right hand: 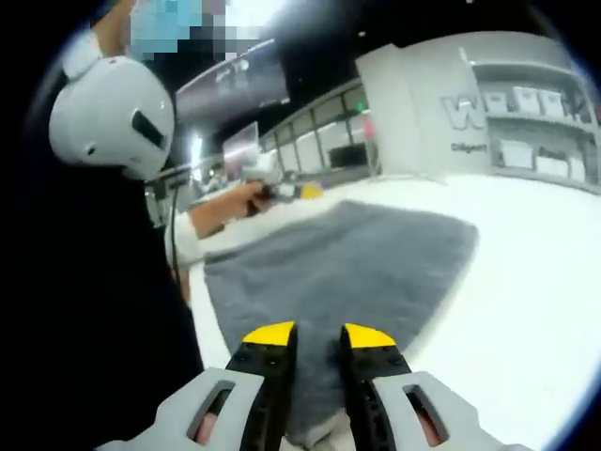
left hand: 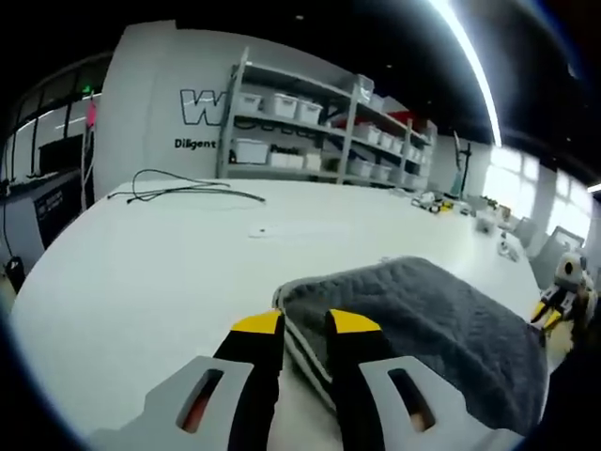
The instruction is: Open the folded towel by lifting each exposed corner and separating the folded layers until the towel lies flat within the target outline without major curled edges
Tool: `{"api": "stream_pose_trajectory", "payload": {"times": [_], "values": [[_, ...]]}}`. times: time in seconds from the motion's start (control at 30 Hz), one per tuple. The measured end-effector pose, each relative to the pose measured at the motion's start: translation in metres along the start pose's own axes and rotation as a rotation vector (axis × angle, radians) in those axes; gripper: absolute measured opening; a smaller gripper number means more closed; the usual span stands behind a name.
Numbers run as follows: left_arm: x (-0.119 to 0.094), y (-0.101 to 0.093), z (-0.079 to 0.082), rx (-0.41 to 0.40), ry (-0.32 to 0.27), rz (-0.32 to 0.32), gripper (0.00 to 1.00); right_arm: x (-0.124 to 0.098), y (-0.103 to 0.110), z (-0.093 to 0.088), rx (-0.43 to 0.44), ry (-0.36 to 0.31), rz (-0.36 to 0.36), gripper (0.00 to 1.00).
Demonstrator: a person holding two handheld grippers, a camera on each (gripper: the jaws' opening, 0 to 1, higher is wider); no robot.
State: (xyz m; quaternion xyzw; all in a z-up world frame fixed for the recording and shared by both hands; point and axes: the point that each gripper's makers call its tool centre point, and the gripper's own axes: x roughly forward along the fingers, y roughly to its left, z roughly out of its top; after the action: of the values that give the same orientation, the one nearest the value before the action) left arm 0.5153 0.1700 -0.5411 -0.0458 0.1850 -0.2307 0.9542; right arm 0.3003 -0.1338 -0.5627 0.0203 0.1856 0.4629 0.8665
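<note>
A grey towel (left hand: 432, 329) lies folded on the white table (left hand: 150, 282); its stacked layers with pale striped edges show at the near corner. My left gripper (left hand: 305, 324) hovers just over that corner, jaws a little apart, nothing clearly pinched. In the right gripper view the same towel (right hand: 347, 263) spreads away from me, and my right gripper (right hand: 319, 334) sits over its near end with a narrow gap between the jaws. The left gripper (right hand: 282, 193) shows at the towel's far corner, held in a hand (right hand: 225, 211). The right gripper (left hand: 552, 305) appears past the towel's right edge.
A black cable (left hand: 188, 191) lies at the back of the table, and small items (left hand: 441, 202) sit at its far right. Shelves with white bins (left hand: 282, 103) stand behind. The person's dark body (right hand: 94, 310) stands close on the left of the right gripper view, beside the table (right hand: 535, 282).
</note>
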Motion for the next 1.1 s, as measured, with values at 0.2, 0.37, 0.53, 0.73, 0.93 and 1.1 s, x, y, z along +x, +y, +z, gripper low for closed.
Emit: {"api": "stream_pose_trajectory", "payload": {"times": [0.2,0.37,0.53,0.73,0.93,1.1], "values": [[-0.006,-0.005,-0.006,-0.020,0.000,-0.016,0.16,0.004,-0.011,0.009,0.015,-0.023,-0.022,0.16],[-0.014,-0.011,-0.011,-0.044,-0.006,-0.027,0.15,0.009,-0.021,0.016,0.021,-0.037,-0.086,0.16],[-0.023,-0.017,-0.017,-0.071,-0.009,-0.037,0.07,0.009,-0.043,0.037,0.008,-0.136,-0.211,0.11],[-0.038,-0.023,-0.019,-0.093,-0.017,-0.037,0.01,0.005,-0.058,0.058,0.073,-0.232,-0.255,0.00],[-0.056,-0.033,-0.017,-0.059,-0.039,-0.028,0.01,0.004,-0.067,0.069,0.056,-0.253,-0.263,0.00],[-0.072,-0.045,-0.015,-0.095,-0.062,-0.031,0.01,0.008,-0.071,0.076,0.044,-0.239,-0.272,0.00]]}}
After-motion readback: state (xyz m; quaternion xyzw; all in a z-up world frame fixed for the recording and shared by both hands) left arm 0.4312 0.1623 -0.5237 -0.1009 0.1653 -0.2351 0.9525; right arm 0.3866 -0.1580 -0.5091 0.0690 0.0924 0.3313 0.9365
